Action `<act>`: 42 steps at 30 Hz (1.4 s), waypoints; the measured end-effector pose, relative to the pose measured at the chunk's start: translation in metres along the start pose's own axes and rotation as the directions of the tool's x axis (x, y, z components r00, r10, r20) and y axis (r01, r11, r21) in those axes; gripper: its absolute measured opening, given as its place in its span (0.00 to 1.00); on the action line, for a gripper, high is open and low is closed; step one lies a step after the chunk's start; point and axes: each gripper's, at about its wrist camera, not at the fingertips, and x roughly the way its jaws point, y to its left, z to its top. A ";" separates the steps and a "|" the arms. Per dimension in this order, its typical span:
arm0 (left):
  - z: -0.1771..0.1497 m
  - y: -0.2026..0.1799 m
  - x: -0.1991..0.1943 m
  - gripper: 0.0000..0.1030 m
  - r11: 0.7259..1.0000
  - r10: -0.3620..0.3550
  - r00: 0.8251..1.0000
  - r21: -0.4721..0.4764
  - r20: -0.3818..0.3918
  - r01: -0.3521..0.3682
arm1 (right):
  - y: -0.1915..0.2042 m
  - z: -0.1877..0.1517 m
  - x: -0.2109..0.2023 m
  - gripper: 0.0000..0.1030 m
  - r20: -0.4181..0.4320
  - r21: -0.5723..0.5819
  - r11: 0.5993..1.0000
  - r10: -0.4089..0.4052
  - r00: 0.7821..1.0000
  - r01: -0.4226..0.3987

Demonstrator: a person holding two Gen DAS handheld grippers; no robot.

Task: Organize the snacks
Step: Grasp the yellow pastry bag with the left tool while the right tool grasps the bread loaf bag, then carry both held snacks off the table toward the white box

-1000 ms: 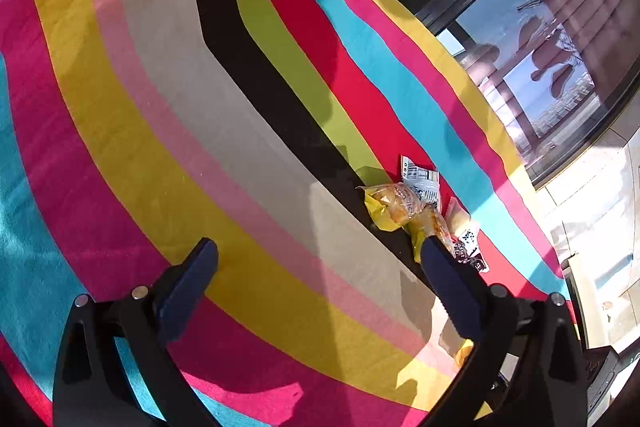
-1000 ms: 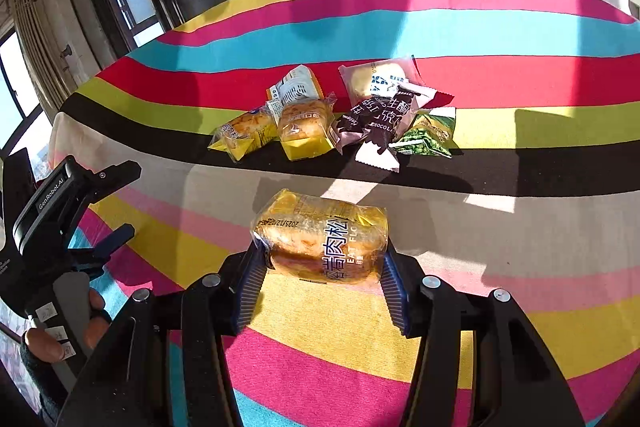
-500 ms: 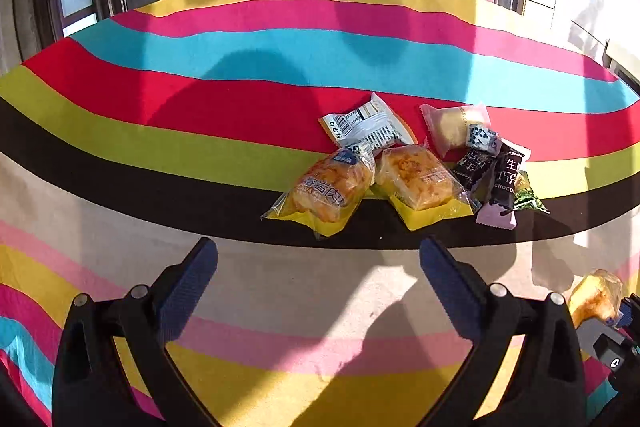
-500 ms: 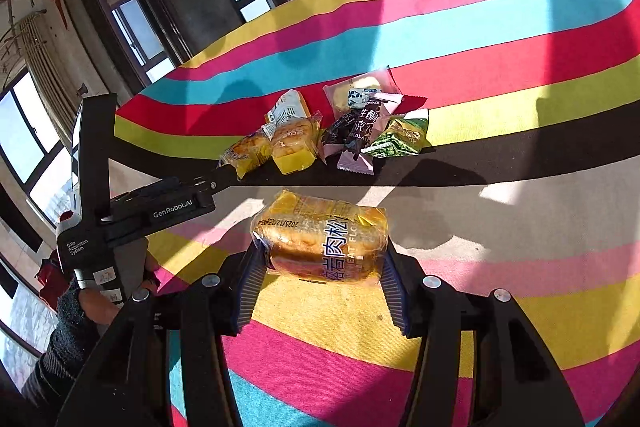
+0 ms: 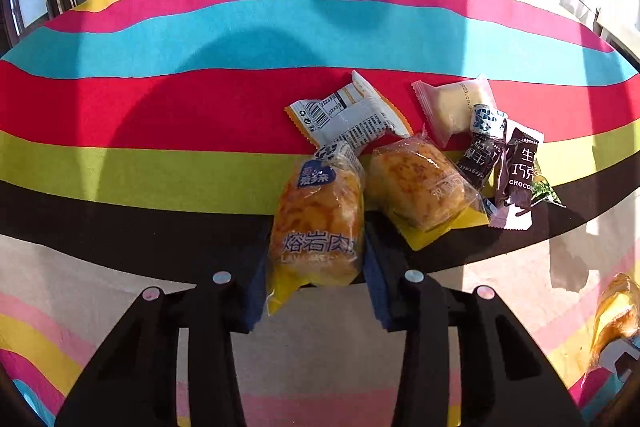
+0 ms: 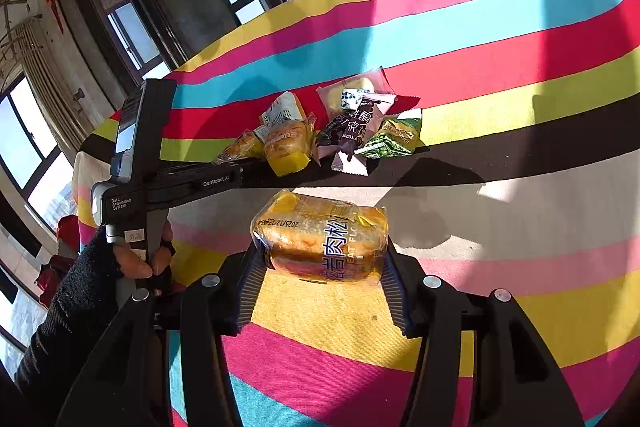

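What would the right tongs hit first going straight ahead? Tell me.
The right tongs, shut on a bread pack, point down over bare striped cloth. That cloth likely comes first; the snack pile lies farther on, though depth is unclear.

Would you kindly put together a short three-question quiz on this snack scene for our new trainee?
1. True or false: the right gripper is shut on a bread packet.
2. What lies between the fingers of the left gripper? A) a chocolate bar B) a bread packet C) nothing
3. What colour is the snack bag at the right end of the pile in the right wrist view?

Key:
1. True.
2. B: its jaws have just been closing on the bread packet at the left end of the pile.
3. Green.
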 end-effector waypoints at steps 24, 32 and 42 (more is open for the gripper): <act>-0.083 0.031 -0.080 0.41 0.935 -0.110 0.979 -0.316 0.171 0.161 | -0.001 -0.001 -0.004 0.51 0.017 0.003 1.000 0.021 1.000 -0.021; -0.085 0.028 -0.085 0.41 0.937 -0.124 0.976 -0.303 0.178 0.174 | 0.002 -0.002 -0.002 0.50 -0.018 0.010 1.000 0.024 1.000 -0.024; -0.133 0.037 -0.131 0.41 0.935 -0.083 0.972 -0.321 0.218 0.152 | 0.024 -0.026 -0.020 0.50 -0.014 0.056 0.986 0.157 0.987 -0.156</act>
